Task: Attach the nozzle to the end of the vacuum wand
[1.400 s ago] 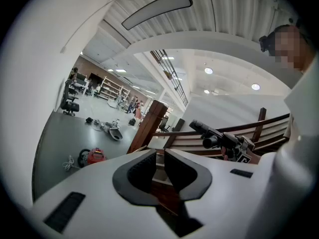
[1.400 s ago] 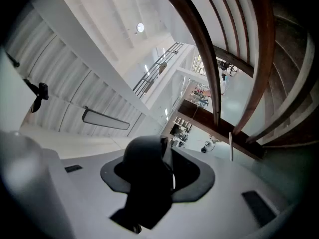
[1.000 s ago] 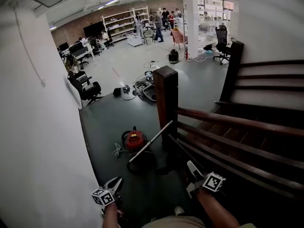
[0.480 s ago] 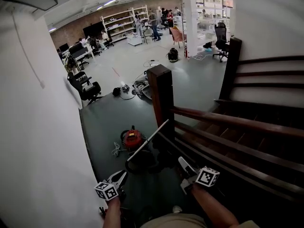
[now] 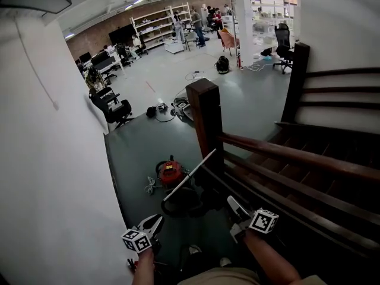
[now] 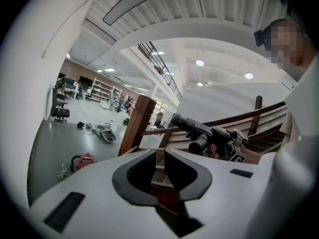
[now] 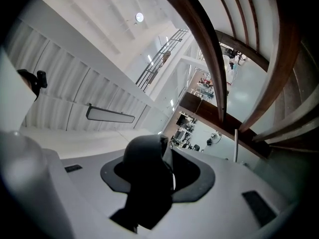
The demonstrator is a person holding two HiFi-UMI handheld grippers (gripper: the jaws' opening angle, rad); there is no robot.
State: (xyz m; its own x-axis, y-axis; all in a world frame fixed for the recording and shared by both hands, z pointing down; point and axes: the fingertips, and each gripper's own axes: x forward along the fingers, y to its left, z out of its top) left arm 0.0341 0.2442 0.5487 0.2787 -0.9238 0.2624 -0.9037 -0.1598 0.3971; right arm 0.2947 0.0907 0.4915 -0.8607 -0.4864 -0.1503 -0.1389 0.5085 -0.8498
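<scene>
On the floor [image 5: 133, 153] below the stairs the wand [image 5: 190, 175] leans bare, well apart from the nozzle [image 7: 147, 168] gripped in the right gripper's [image 5: 233, 205] jaws, the left gripper's [image 5: 155, 221] jaws closed and empty, so attaching is all still to do.

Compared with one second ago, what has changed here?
The left gripper moved a little up and right in the head view; the right gripper edged up too. Nothing was taken or let go: the right gripper still holds the nozzle, and the left stays shut and empty. The vacuum and wand are as before.
</scene>
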